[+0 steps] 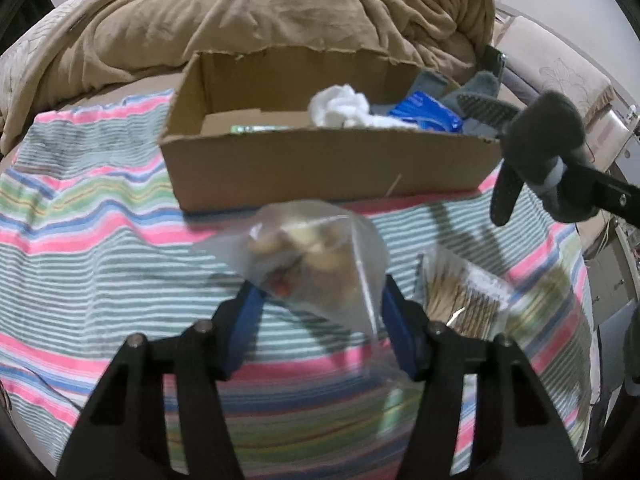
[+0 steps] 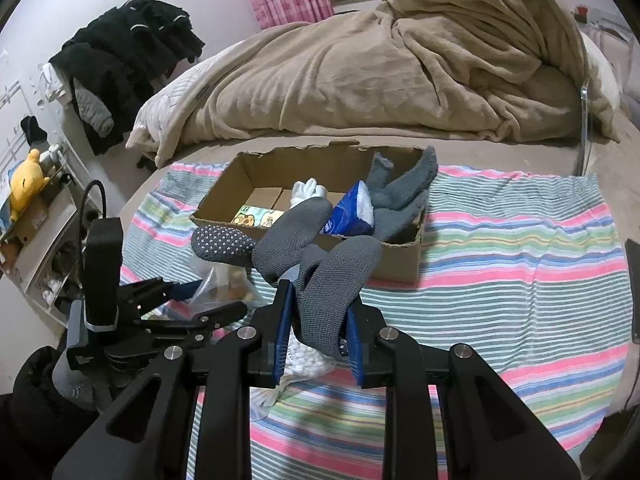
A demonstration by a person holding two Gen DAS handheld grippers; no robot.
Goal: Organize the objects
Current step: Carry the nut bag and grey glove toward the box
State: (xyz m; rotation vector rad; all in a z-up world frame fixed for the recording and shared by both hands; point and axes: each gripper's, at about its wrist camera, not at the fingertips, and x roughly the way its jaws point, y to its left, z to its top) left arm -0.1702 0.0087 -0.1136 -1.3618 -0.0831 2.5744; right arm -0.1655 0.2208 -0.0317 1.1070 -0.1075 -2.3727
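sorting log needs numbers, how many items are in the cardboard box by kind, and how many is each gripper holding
In the cardboard box:
grey socks: 2
white cloth bundle: 1
blue tissue pack: 1
flat printed packet: 1
Held by the right gripper, grey grip socks: at least 1, bunched
Held by the left gripper, clear snack bag: 1
Total: at least 7

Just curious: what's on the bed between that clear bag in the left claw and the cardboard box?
Only bare striped cloth lies between the clear bag and the cardboard box, seen in the left wrist view.
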